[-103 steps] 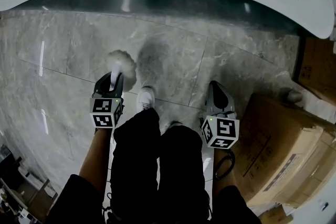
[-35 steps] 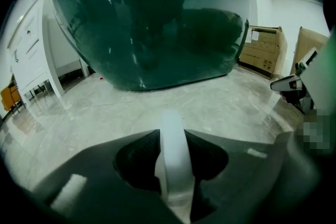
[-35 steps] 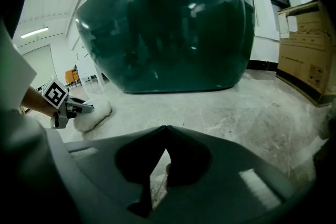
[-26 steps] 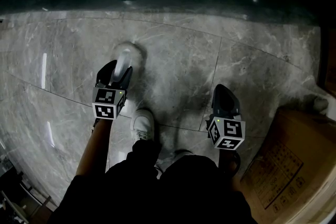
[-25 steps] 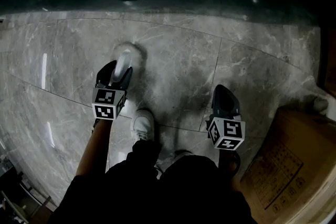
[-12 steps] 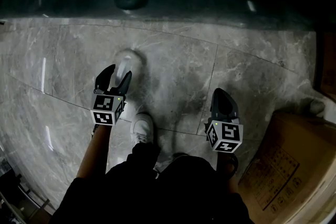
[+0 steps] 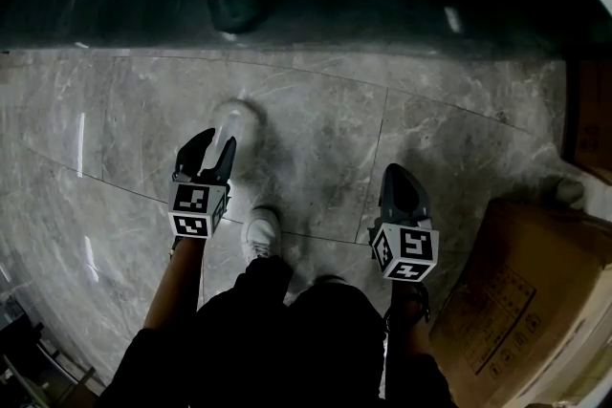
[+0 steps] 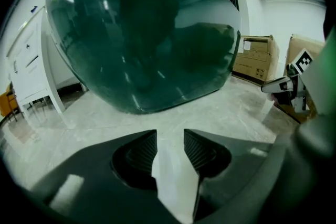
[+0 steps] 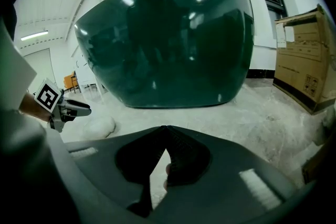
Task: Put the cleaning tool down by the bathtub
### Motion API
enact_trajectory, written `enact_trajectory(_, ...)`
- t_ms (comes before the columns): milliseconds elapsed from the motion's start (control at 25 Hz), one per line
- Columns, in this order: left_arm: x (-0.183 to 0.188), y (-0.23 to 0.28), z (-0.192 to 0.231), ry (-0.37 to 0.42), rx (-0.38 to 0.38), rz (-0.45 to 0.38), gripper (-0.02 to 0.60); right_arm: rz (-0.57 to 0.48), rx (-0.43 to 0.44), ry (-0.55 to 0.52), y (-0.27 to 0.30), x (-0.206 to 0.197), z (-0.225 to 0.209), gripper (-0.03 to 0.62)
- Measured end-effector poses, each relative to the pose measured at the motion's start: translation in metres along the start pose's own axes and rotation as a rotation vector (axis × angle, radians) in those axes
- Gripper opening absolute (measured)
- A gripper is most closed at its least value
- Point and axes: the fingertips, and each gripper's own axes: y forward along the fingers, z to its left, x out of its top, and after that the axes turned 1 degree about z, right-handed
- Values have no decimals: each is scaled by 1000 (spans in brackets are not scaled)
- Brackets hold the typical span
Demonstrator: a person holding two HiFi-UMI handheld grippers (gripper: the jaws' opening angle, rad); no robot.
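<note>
Head view: left gripper point(image 7: 211, 148) is holding jaws apart, loose around the stiff handle of white fluffy-headed cleaning tool point(image 7: 235, 117), which is resting on grey marble floor point(image 7: 325, 139) near dark green bathtub point(image 7: 335, 5). It is probably light with a soft head, so the handle is the place to grip. Right gripper point(image 7: 400, 188) is pinching shut, empty.

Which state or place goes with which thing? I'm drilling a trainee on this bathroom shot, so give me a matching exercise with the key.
Things:
1. left tongs
2. right tongs
3. cleaning tool's fluffy head
4. cardboard box

States or places:
A. closed, nothing between them
B. on the marble floor in front of the bathtub
C. apart, white handle between them
D. at the far right, beside the person's right leg

Pairs: 1-C, 2-A, 3-B, 4-D.
</note>
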Motion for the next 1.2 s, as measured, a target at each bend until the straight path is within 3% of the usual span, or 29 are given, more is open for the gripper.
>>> enact_trajectory(520, 55, -51, -14, 35, -43, -4, 46, 16, 8, -2, -47, 62, 24, 13)
enact_trajectory(1200, 171, -171, -15, 30, -79, 2, 7, 36, 48, -32, -146, 196, 73, 14)
